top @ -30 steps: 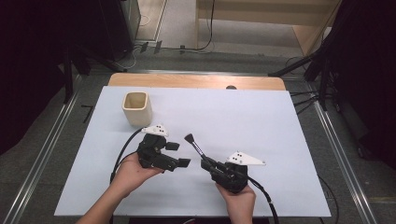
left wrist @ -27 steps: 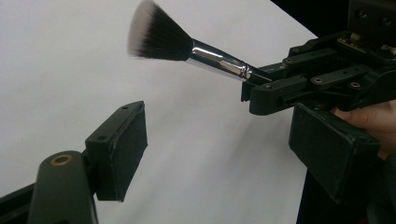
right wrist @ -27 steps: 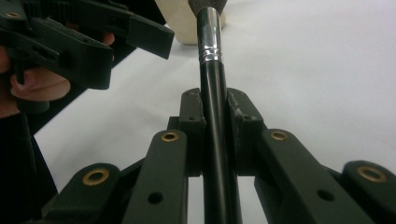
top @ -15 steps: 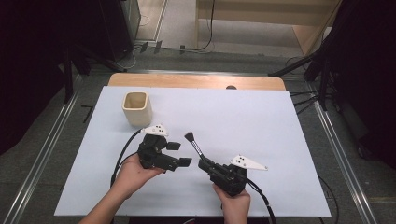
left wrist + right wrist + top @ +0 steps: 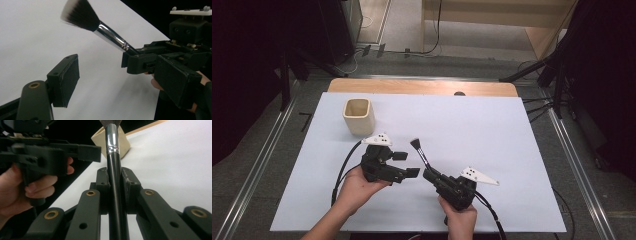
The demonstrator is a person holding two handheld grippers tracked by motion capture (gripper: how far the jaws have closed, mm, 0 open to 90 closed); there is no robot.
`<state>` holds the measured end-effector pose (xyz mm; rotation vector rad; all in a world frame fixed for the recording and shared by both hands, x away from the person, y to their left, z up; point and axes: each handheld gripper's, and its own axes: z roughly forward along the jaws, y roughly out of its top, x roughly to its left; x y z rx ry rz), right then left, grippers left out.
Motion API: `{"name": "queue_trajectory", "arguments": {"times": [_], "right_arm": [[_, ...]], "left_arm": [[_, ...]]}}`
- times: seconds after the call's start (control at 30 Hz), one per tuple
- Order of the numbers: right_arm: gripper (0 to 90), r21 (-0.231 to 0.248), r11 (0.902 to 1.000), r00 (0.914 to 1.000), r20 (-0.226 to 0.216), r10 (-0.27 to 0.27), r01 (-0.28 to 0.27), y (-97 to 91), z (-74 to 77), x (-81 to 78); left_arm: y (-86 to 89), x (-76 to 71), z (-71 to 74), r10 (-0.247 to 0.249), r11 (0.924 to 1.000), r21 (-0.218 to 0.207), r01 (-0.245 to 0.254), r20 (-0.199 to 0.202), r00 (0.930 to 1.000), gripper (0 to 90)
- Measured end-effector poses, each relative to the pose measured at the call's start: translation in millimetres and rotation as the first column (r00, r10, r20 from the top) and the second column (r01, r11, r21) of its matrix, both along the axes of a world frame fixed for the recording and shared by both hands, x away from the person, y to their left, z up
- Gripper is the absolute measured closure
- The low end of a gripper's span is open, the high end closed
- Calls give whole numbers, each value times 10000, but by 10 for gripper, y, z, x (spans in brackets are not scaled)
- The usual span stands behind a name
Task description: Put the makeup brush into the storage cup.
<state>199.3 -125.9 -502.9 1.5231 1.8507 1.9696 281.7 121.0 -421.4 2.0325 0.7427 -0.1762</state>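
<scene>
The right gripper (image 5: 428, 175) is squeezed tight on a makeup brush (image 5: 421, 155). In the right gripper view, its two black jaws press on both sides of the brush's black handle (image 5: 115, 195). The brush sticks out of the jaws and points up and away across the white table (image 5: 492, 130). Its dark fluffy tip with white ends (image 5: 77, 13) is up in the air, not touching the table. The shiny silver part (image 5: 111, 36) sits between the tip and the handle. The left gripper (image 5: 407, 164) is held in the person's left hand (image 5: 357, 185), just beside the brush. Its jaws are wide apart and nothing is between them. One of its flat black pads (image 5: 63, 80) shows close up in the left gripper view. A small tan cup (image 5: 358, 116) stands on the table, farther back and to the left, apart from both grippers.
</scene>
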Motion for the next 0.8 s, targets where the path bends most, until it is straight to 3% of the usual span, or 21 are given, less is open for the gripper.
{"name": "queue_trajectory", "arguments": {"times": [0.3,0.4,0.63,0.8], "right_arm": [[793,215,9997,9999,51,-95,94,20,-22,-8],[793,196,9997,9998,121,-132,130,28,-18,-11],[793,166,9996,9996,189,-215,212,59,-5,-17],[793,141,9996,9994,270,-232,229,87,6,-13]], "left_arm": [[11,27,-8,365,9969,-670,-401,-544,9979,238],[15,34,-21,553,9932,-975,-635,-849,9949,260],[2,52,-31,887,9855,-1346,-1037,-1134,9896,316],[-10,60,-46,1131,9796,-1476,-1363,-1554,9814,360]]}}
